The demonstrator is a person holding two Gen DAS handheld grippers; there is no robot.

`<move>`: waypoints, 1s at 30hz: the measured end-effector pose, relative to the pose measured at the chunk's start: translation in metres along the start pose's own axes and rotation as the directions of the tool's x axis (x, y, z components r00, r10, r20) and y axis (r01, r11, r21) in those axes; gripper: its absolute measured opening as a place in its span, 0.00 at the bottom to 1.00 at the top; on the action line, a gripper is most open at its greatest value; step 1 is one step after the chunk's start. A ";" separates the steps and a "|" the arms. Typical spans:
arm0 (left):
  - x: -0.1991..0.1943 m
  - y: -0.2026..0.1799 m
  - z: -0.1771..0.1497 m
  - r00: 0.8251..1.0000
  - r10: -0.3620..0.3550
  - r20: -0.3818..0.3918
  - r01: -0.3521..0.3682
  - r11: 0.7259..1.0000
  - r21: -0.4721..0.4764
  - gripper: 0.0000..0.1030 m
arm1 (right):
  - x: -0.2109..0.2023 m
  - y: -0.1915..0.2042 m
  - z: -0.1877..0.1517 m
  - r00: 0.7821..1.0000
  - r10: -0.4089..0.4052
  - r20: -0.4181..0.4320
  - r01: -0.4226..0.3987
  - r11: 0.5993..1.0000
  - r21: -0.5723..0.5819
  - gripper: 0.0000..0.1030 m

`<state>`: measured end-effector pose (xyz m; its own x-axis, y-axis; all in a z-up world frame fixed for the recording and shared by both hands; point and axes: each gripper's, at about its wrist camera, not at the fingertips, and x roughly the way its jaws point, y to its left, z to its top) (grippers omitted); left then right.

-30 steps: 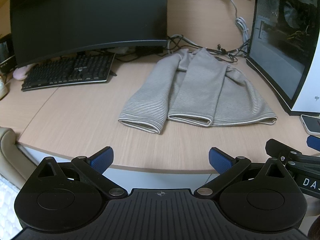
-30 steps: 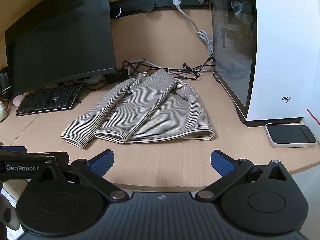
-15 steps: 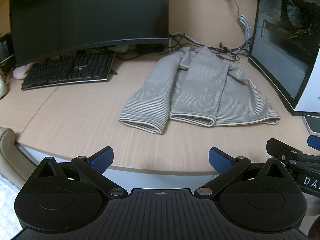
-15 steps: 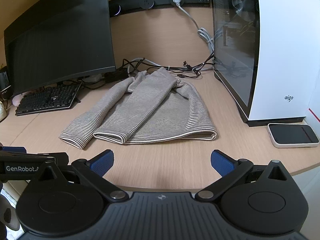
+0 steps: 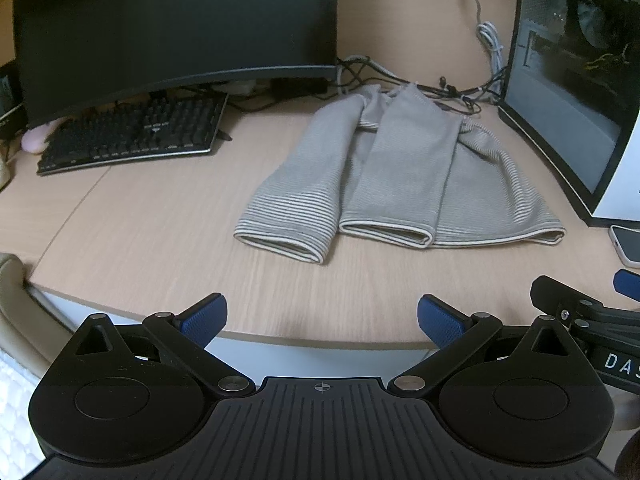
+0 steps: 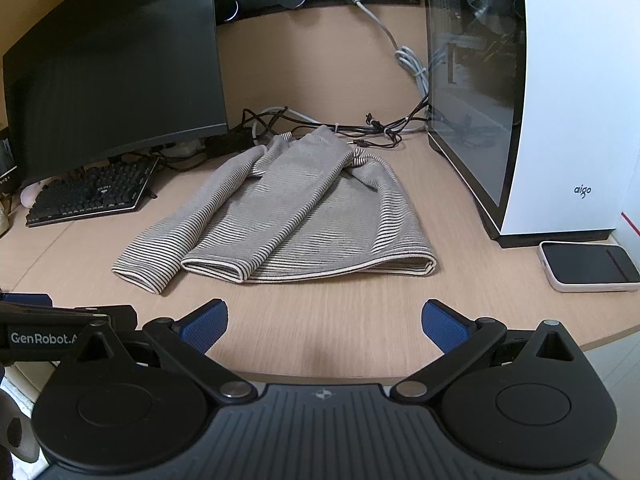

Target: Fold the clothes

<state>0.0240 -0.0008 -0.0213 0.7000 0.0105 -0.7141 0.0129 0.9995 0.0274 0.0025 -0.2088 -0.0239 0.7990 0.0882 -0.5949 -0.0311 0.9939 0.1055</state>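
Observation:
A grey-and-white striped sweater [image 5: 404, 176] [image 6: 296, 216] lies flat on the wooden desk [image 5: 160, 240] [image 6: 320, 320], with both sleeves folded down over its body and the hem toward me. My left gripper [image 5: 322, 318] hovers open at the desk's near edge, short of the sleeve cuffs, with nothing between its blue pads. Beside it to the right, my right gripper [image 6: 324, 322] is also open and holds nothing, just in front of the hem. Part of the right gripper [image 5: 580, 308] shows at the edge of the left wrist view.
A black monitor [image 5: 176, 24] [image 6: 116, 80] and keyboard [image 5: 136, 132] [image 6: 92, 192] stand at the back left. A white computer case [image 6: 560, 100] stands on the right, with a phone [image 6: 588, 266] lying in front of it. Tangled cables [image 6: 360, 128] run behind the sweater.
Both grippers have moved forward toward the sweater, which now sits lower and larger in both views. Both stay open; the sweater has not moved.

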 end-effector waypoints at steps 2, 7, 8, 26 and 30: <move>0.002 0.001 0.000 1.000 -0.002 -0.006 0.002 1.000 -0.001 1.00 | 0.003 0.000 0.000 1.000 -0.002 -0.005 0.002 1.000 0.001 1.00; 0.010 0.003 0.004 1.000 -0.011 -0.021 0.011 1.000 -0.004 1.00 | 0.009 0.002 0.002 1.000 -0.009 -0.016 0.009 1.000 0.000 1.00; 0.012 0.003 0.005 1.000 -0.014 -0.024 0.013 1.000 -0.003 1.00 | 0.010 0.003 0.002 1.000 -0.010 -0.018 0.010 1.000 0.001 1.00; 0.072 0.023 0.046 0.988 -0.108 -0.108 0.113 0.993 0.041 1.00 | 0.061 0.024 0.025 0.993 -0.090 -0.081 0.095 0.994 0.060 1.00; 0.097 0.033 0.065 0.977 -0.170 -0.130 0.177 0.983 0.042 1.00 | 0.077 0.030 0.032 0.986 -0.130 -0.108 0.141 0.985 0.098 1.00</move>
<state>0.1384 0.0310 -0.0442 0.5884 -0.1564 -0.7933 0.1664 0.9835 -0.0705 0.0824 -0.1743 -0.0414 0.7270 -0.0353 -0.6858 0.1409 0.9851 0.0986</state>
